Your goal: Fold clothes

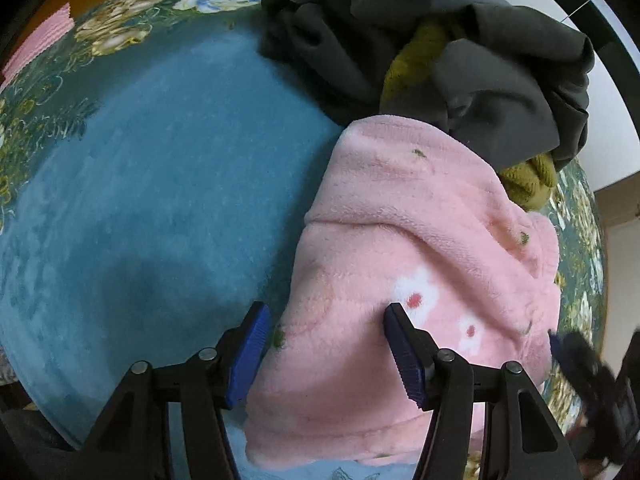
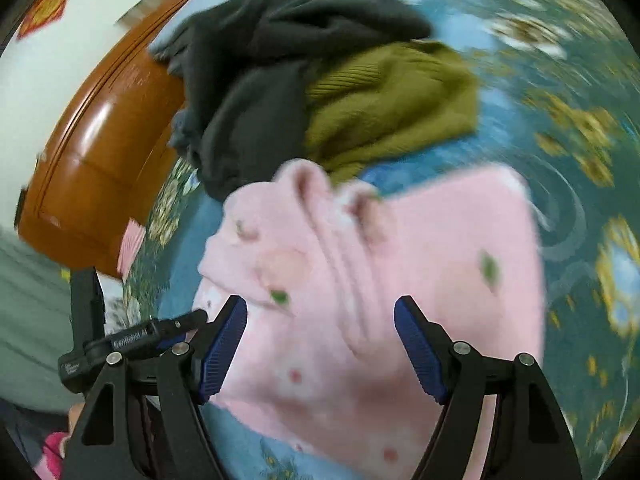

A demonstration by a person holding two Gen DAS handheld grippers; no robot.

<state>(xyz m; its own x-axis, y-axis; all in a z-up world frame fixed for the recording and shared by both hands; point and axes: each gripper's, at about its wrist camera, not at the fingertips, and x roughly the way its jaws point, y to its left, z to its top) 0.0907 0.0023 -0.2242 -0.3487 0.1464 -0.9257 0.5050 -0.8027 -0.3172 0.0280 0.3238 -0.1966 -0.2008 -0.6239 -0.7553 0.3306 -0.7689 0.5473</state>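
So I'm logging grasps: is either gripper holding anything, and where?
Nothing is held. The left gripper and right gripper are both open above the pink fleece garment.

We see fluffy pink fleece garment (image 1: 420, 240), plush teal blanket (image 1: 160, 200), ribbed olive knit (image 2: 392, 104), matt grey cloth (image 1: 500, 92), glossy wood headboard (image 2: 104, 152).
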